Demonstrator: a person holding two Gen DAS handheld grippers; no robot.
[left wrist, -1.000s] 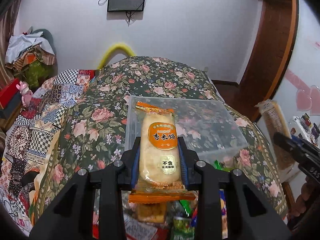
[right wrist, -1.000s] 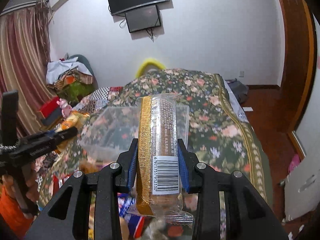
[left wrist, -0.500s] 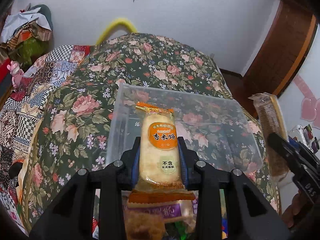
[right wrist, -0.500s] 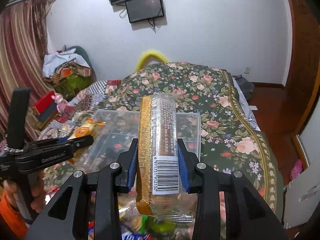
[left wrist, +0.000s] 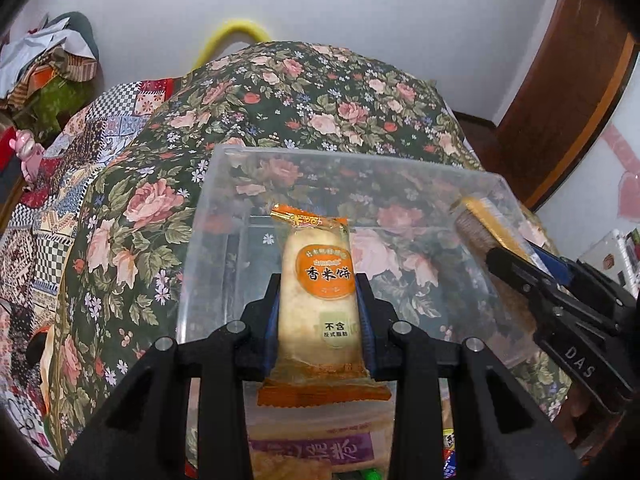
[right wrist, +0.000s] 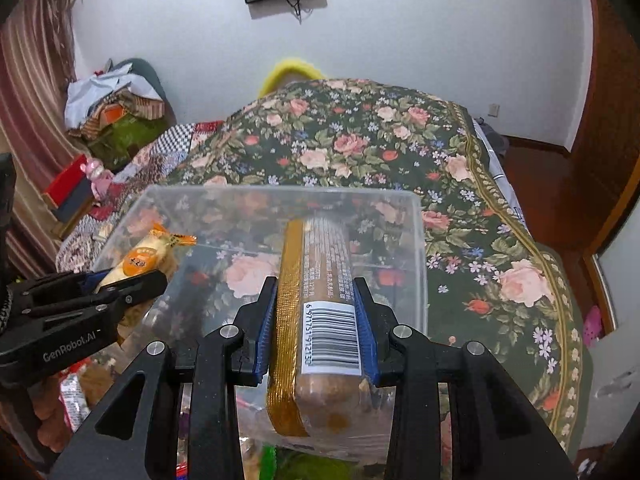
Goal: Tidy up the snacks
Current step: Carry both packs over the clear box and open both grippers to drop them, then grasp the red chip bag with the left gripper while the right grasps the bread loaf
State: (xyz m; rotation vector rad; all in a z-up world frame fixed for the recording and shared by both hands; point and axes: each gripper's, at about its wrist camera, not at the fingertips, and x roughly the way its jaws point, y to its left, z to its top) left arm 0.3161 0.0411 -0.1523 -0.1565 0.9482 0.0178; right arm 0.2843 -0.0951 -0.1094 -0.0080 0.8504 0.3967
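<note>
My left gripper [left wrist: 318,296] is shut on a pale rice cracker packet [left wrist: 318,292] with orange ends and an orange round label. It hangs over the near part of a clear plastic box [left wrist: 224,184] standing on the flowered bedspread. My right gripper [right wrist: 315,300] is shut on a long brown snack bar [right wrist: 320,280] in a clear wrapper with a gold seam and a barcode, also held over the box [right wrist: 416,232]. Each gripper shows in the other's view: the right one [left wrist: 486,236] at the box's right side, the left one [right wrist: 136,268] at its left side.
A heap of loose snack packets [left wrist: 312,452] lies at the near edge below the grippers. The flowered bedspread [right wrist: 360,148] stretches beyond the box. A patchwork quilt [left wrist: 52,184] and piled clothes [right wrist: 112,104] lie to the left; a wooden door frame [left wrist: 568,80] stands right.
Both grippers have moved forward and down with their snacks, from short of the clear box to over it. The box now fills the middle of both views. Grips are unchanged.
</note>
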